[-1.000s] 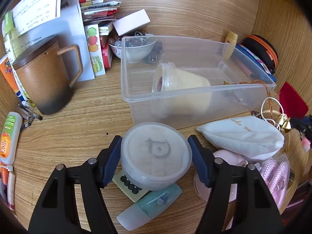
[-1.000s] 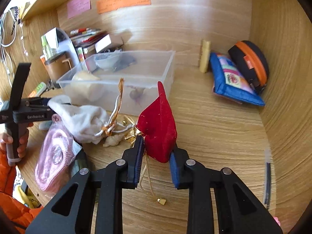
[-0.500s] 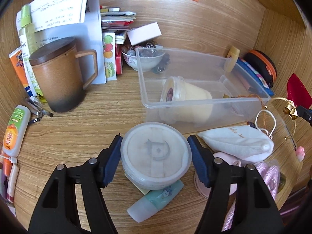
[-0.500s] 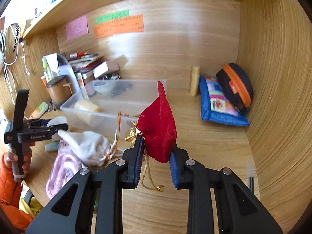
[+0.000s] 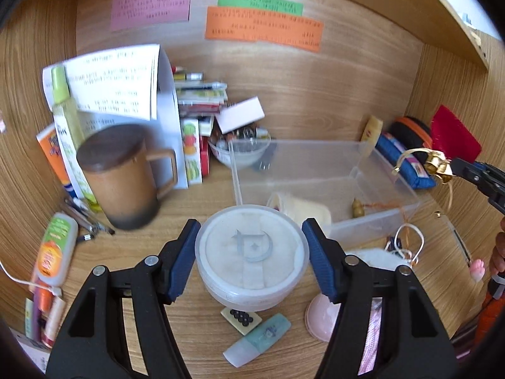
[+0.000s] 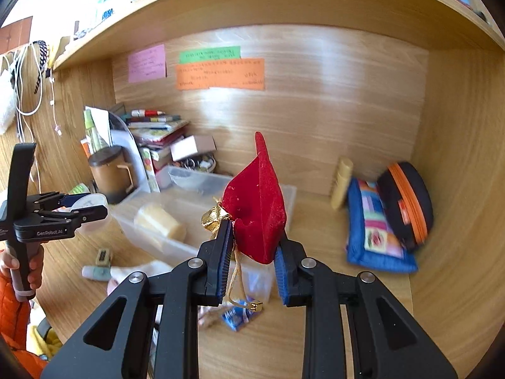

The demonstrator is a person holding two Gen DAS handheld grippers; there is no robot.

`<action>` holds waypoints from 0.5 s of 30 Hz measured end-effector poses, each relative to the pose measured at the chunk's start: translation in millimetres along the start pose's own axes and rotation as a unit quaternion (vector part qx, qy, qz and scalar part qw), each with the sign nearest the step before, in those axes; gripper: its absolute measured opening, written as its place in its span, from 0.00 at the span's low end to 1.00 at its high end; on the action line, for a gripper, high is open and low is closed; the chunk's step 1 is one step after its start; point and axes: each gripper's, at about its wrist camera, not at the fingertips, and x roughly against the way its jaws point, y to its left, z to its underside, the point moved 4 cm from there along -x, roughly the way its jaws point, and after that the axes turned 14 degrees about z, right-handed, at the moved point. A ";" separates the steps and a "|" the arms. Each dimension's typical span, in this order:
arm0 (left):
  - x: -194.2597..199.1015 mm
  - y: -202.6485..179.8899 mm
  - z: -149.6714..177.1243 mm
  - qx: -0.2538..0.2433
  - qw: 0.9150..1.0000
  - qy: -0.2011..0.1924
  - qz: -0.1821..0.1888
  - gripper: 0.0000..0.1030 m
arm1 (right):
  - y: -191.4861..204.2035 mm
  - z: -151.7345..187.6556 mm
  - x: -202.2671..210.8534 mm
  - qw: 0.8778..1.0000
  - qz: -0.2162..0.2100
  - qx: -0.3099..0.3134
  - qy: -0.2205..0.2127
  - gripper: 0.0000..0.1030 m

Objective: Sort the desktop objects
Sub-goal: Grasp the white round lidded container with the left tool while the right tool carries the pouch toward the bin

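Observation:
A round translucent container [image 5: 251, 259] with a moon mark on its lid hangs above the desk, and my left gripper [image 5: 251, 225] is shut on its sides. In the right wrist view that left gripper [image 6: 85, 207] is at the far left, in a person's hand. My right gripper [image 6: 252, 237] is shut on a red velvet pouch [image 6: 257, 208] with gold cord, held in the air in front of the clear plastic bin [image 6: 189, 177]. The left wrist view shows the red pouch [image 5: 454, 135] at the right edge. A cream cup [image 5: 303, 211] lies on its side in the clear bin [image 5: 315, 158].
A brown lidded mug [image 5: 120, 173], papers and stacked books fill the back left. A small bowl [image 5: 243, 151] sits behind the bin. A blue patchwork pouch [image 6: 375, 230] and a black-orange case [image 6: 407, 202] lie at the right wall. A mint bottle [image 5: 258, 338] and a white pouch lie below.
Both grippers have risen with their loads. The round container has come up off the desk items, and the red pouch now hangs higher. The notes on the back wall have come into view.

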 end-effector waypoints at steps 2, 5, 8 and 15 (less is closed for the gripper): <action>1.7 -0.4 -5.5 -0.003 1.000 -0.003 -0.002 0.64 | 3.4 -6.5 -3.6 1.000 -0.005 0.001 -0.005 0.22; 2.2 -1.8 -15.6 -0.009 1.000 -0.008 -0.002 0.64 | 9.0 -16.2 -10.9 1.000 -0.014 0.003 -0.010 0.22; 2.8 -2.2 -23.4 -0.007 1.000 -0.012 0.003 0.64 | 13.7 -23.0 -17.7 1.000 -0.022 0.003 -0.011 0.22; -13.5 -4.5 -41.2 -0.003 1.000 -0.005 0.009 0.64 | 23.1 -35.6 -37.2 0.999 -0.037 0.006 -0.004 0.22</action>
